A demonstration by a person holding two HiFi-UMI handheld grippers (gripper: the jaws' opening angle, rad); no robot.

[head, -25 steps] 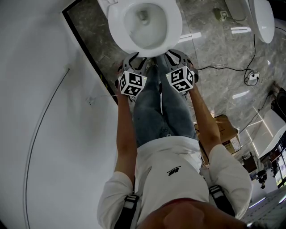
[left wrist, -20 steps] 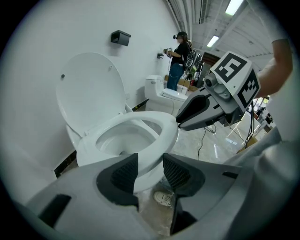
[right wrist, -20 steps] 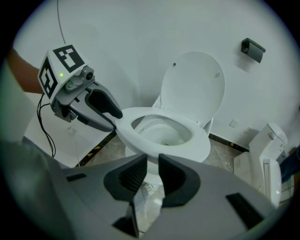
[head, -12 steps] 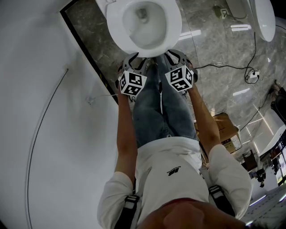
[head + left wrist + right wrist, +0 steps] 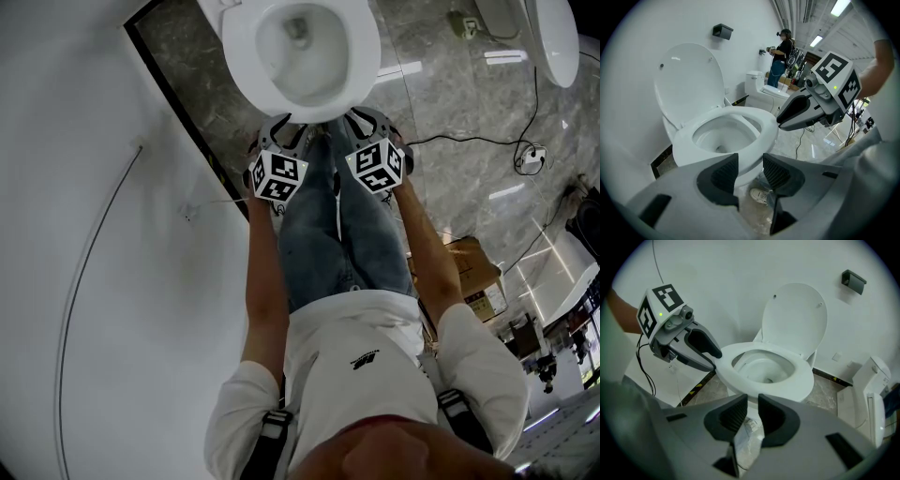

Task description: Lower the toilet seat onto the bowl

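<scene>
The white toilet seat [image 5: 362,58] lies flat on the bowl, also shown in the left gripper view [image 5: 765,132] and the right gripper view [image 5: 802,380]. The lid [image 5: 689,79] stands upright against the wall behind it [image 5: 794,317]. My left gripper [image 5: 750,171] hovers just before the bowl's front rim at the left, jaws nearly together with nothing between them. My right gripper [image 5: 752,414] is held the same way at the right, apart from the seat. Each shows in the other's view: right [image 5: 780,124], left [image 5: 714,363]. Their marker cubes [image 5: 277,176] [image 5: 378,166] sit side by side above my knees.
A white wall [image 5: 94,234] runs close on the left. A cable [image 5: 469,142] trails over the marble floor at right, near a cardboard box [image 5: 473,272]. A second toilet [image 5: 764,90] [image 5: 874,394] stands further along, with a person [image 5: 780,47] beyond it. My shoe [image 5: 759,194] rests under the bowl.
</scene>
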